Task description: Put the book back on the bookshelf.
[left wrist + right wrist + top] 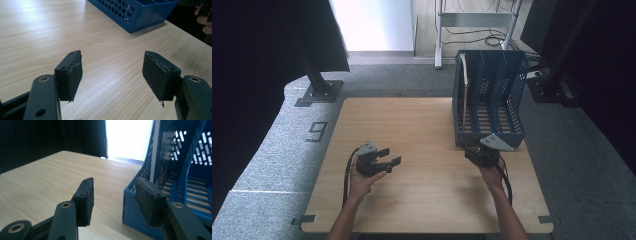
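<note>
Basically nothing grasped yet. Right gripper (473,150) sits at the near left corner of the blue file rack (489,97), jaws parted and empty; in the right gripper view the right gripper (114,195) has one jaw out over the desk (40,185) and the other at or just inside the blue file rack (175,170) front corner wall, so it looks lined up to pinch that wall, but I cannot tell if the pad touches the plastic. Left gripper (388,156) hovers over bare desk (422,200) mid-left, well apart from the rack, jaws wide apart, holding nothing; left gripper view confirms, left gripper (112,75) points across the desk (37,32) toward the blue file rack (135,12).

Rack stands upright at the far right of the desk, slots opening up and forward. A pale thin item (464,75) stands in the leftmost slot, too small to identify.

Judgement: early stage, approach to the rack by the right hand nearly done, closing not done. Left: shut right jaws on the corner wall, then move or steady the rack; left hand's part not begun.
</note>
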The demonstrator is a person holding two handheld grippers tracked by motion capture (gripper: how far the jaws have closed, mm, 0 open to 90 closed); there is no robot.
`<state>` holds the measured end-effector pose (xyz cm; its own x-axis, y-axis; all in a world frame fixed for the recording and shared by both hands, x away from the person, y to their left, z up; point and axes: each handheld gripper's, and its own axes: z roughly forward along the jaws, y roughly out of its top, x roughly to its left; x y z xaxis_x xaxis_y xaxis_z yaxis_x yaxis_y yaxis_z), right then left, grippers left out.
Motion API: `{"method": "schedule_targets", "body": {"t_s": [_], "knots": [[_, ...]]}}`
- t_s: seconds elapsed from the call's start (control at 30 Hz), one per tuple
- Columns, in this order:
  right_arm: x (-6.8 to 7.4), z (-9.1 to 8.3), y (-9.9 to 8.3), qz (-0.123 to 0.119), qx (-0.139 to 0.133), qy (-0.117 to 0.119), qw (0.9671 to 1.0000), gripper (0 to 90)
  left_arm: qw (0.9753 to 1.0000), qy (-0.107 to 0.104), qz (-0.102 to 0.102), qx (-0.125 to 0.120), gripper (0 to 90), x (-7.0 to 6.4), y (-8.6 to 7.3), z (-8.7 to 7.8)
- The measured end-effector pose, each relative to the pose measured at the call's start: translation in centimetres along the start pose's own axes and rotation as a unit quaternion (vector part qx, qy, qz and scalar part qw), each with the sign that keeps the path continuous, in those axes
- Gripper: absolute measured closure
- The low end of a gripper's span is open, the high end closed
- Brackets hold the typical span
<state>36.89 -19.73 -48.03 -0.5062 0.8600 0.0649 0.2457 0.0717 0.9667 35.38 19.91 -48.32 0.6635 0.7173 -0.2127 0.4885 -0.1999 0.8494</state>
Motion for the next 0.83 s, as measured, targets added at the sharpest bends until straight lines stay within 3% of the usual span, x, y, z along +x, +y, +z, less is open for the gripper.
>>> {"method": "schedule_targets", "body": {"t_s": [0.47,0.83], "knots": [[0.5,-1.2,-3.1,0.000,0.033,0.015,0.9993,48.0,1.0000,-0.002,0.002,0.006,32.4,-0.1,-0.1,0.1],[0.4,-1.4,-3.4,-0.003,0.033,0.010,0.9994,47.6,1.0000,-0.002,0.004,0.007,32.3,-0.2,-0.1,0.0]]}}
